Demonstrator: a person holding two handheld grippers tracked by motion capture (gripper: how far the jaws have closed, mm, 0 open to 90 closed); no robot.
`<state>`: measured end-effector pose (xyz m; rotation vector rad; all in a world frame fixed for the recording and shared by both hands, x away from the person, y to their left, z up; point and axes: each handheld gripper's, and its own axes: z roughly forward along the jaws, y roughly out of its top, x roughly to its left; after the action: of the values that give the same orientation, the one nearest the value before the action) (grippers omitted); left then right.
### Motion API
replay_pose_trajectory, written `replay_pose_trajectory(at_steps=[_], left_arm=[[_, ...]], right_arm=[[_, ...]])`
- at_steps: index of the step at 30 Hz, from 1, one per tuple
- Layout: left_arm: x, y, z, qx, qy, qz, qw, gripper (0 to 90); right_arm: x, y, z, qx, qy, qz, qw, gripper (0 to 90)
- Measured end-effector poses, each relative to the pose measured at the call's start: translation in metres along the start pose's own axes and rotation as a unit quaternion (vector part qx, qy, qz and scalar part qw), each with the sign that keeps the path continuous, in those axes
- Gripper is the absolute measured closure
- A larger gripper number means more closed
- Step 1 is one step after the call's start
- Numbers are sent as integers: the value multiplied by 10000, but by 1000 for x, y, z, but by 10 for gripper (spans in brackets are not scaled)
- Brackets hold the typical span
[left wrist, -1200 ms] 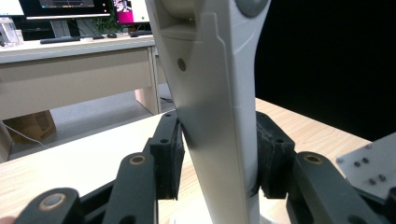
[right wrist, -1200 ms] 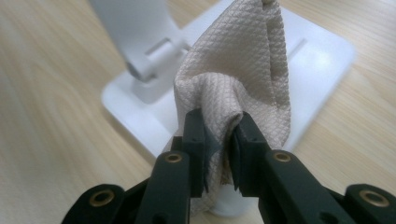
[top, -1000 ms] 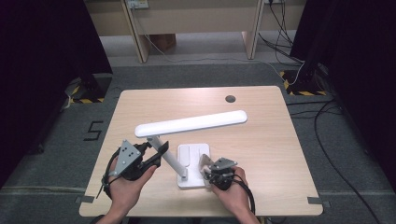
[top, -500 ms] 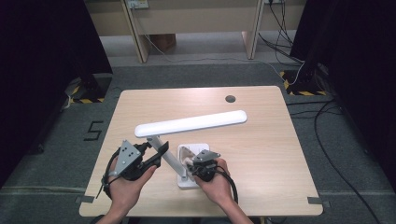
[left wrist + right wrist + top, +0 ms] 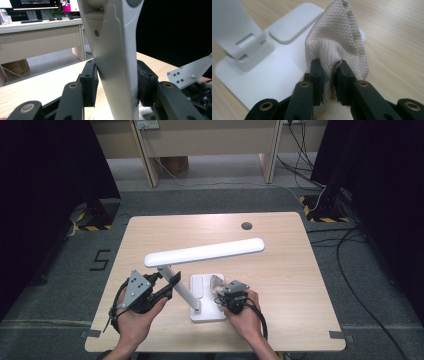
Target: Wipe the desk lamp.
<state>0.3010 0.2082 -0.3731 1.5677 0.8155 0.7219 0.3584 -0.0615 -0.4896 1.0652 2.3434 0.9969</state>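
A white desk lamp stands on the table, its long bar head [image 5: 205, 252] above a flat base [image 5: 212, 312]. My left gripper [image 5: 172, 284] is shut on the lamp's slanted stem [image 5: 115, 57]; both pads [image 5: 90, 82] press its sides. My right gripper [image 5: 221, 292] is shut on a bunched beige cloth [image 5: 337, 37], whose free end rests on the base [image 5: 274, 75] near its right edge. In the high view the cloth [image 5: 216, 281] shows as a small pale bundle ahead of the right hand.
The wooden table [image 5: 290, 270] has a dark round grommet [image 5: 246, 225] near its far edge. The stem's hinge block [image 5: 244, 42] rises on the base to the left of the cloth. Desks and cables lie beyond the table.
My right gripper slid the cloth leftward over the base, then back to the right. The left gripper and the lamp stayed put.
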Motion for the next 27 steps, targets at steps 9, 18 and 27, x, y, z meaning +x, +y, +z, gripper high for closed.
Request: replay_pose_trajectory(at_steps=[9,18,27], left_arm=[[0,0,1,3,5,11,10000,573],[0,0,0,8,-14,8,10000,572],[0,0,1,4,-3,17,10000,572]], right_arm=[[-2,25,1,-457,-98,3,9989,776],[19,51,29,-655,618,-94,9959,775],[28,56,37,-672,896,-225,9934,774]])
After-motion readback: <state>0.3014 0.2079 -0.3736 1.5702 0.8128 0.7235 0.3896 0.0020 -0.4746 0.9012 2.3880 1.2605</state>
